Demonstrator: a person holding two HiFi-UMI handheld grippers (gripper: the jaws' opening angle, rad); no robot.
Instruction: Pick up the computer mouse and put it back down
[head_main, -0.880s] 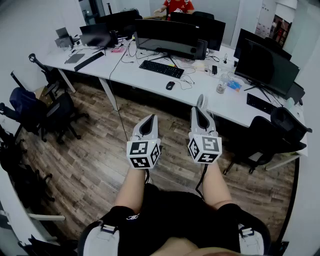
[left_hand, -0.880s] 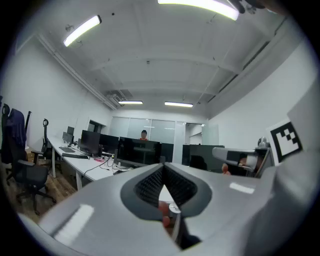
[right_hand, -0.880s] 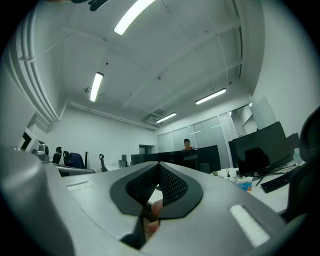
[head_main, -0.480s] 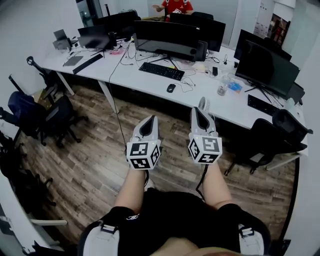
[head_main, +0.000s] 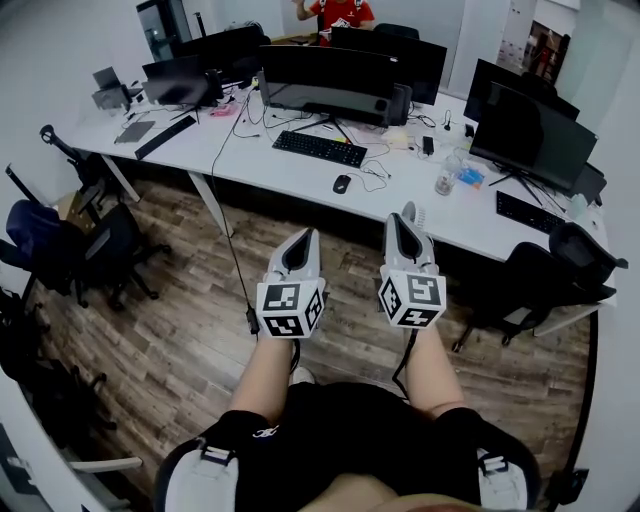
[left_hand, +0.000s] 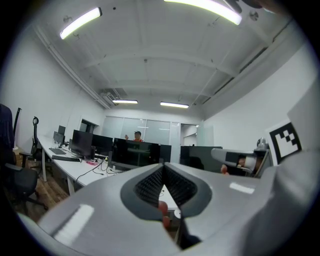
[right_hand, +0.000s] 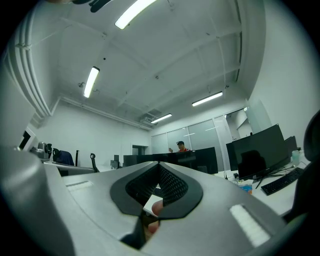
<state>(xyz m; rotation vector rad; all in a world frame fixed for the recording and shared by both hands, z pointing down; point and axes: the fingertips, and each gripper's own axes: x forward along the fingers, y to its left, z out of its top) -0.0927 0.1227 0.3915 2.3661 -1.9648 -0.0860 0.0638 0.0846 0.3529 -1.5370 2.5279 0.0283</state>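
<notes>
Standing on the brown wood-plank floor (head_main: 180, 300), the person is holding both tools out at waist height, short of the long white counter (head_main: 250, 150), and neither tool is touching anything. The grey left gripper (head_main: 306, 236) is showing its jaws pressed together, the dark ribbed pads meeting at the tip with nothing between them. The grey right gripper (head_main: 407, 213) is presenting the same: jaws closed on each other, empty.

The small dark oval computer mouse (head_main: 341, 184) is sitting on the counter near its front edge. It is lying just right of the flat black keyboard (head_main: 320, 147) and in front of the wide curved black monitor (head_main: 325, 75), with a thin dark cable (head_main: 372, 172) curling beside it.

The mouse is lying ahead of both sets of jaws and well apart from them, with a strip of floor and the counter's edge between. In the head view it is falling between the two lines along which the grippers are pointing, somewhat closer to the left one. The left gripper is therefore looking the nearer by a small margin, though the right could serve as well. The mouse's long axis seems to be running roughly away from the person, about in line with the jaws, but it is too small to be certain.

Judging by this, the pick-up is not yet begun. The coming move is calling for a step forward, a lowering of the chosen gripper, and jaws spreading to straddle the mouse's narrow sides.
</notes>
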